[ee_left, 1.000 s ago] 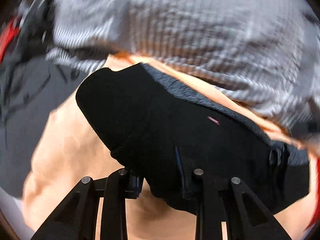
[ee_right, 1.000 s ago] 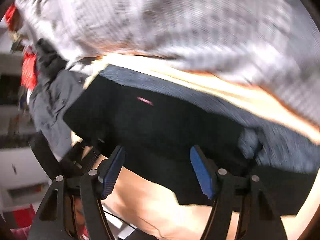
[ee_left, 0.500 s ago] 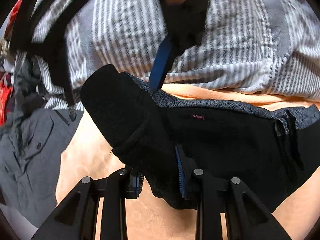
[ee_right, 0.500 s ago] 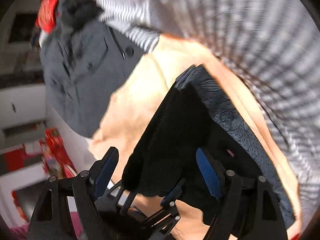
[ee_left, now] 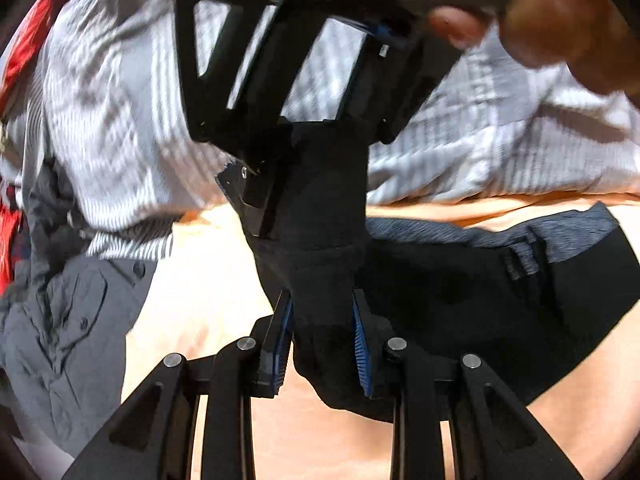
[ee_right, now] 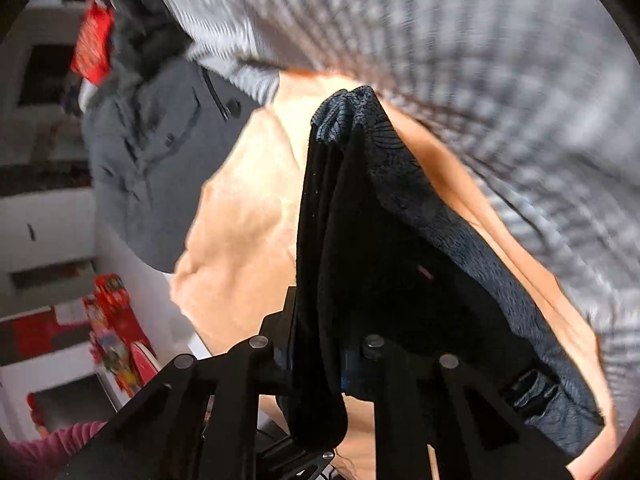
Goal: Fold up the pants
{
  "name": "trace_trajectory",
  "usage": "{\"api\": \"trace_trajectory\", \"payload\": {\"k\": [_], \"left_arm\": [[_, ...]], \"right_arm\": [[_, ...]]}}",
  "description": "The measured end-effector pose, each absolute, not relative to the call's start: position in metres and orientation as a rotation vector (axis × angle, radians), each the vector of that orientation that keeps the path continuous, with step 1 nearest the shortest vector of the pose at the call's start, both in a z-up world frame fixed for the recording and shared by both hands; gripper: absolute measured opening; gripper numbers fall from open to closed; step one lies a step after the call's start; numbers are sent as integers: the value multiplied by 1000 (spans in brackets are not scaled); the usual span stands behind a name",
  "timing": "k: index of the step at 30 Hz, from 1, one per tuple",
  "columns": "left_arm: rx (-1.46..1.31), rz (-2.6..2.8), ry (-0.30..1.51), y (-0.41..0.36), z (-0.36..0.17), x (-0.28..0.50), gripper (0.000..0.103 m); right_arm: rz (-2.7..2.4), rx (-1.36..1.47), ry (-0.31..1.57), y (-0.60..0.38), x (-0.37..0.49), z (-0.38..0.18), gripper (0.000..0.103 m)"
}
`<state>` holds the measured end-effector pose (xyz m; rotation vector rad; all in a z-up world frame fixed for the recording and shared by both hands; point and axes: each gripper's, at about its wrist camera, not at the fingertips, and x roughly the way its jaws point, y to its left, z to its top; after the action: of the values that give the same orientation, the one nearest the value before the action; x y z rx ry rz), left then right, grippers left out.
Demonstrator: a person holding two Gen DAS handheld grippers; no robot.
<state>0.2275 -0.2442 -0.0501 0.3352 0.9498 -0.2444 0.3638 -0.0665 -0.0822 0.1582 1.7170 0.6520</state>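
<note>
The black pants [ee_left: 480, 300], with a grey-blue waistband [ee_left: 532, 236], lie on an orange cloth [ee_left: 200, 280]. My left gripper [ee_left: 320, 296] is shut on a bunched fold of them, blue pads pressing both sides. The fold rises as a taut strip to my right gripper [ee_left: 312, 176], which hangs above it with a person's hand [ee_left: 560, 20] on it. In the right wrist view the pants [ee_right: 380, 240] drape up to a peak. The right gripper [ee_right: 320, 340] has black fabric filling the gap between its fingers, and its jaws are closing on it.
A grey-and-white striped cloth [ee_left: 500, 140] lies behind the pants. A crumpled grey shirt [ee_left: 60, 320] sits at the left on the orange cloth. Red items [ee_right: 112, 340] and white furniture [ee_right: 40, 220] stand beyond the cloth's edge.
The right gripper swung in over the left one and closed its wide jaws on the pants fold. The left gripper kept its grip and lifted the fold.
</note>
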Motion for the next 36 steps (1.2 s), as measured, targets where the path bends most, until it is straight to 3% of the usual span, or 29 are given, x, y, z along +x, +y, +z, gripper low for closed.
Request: {"api": "trace_trajectory", "payload": {"k": [11,19,28,36], "left_arm": [[432,-469,881,-347,8,192,29],[542,-661,839,-448,15,142,29],[731,-786,894,-545,-46,96,29],[884,-760,926,-563,-101,75,32]], "right_arm": [[624,502,1450,-214,296,-13,17],[500,704,1292,-361,221,3,17],[344,905,1222,-483,144,-62,17],[282,1119,1240,-521,108,-154,17]]}}
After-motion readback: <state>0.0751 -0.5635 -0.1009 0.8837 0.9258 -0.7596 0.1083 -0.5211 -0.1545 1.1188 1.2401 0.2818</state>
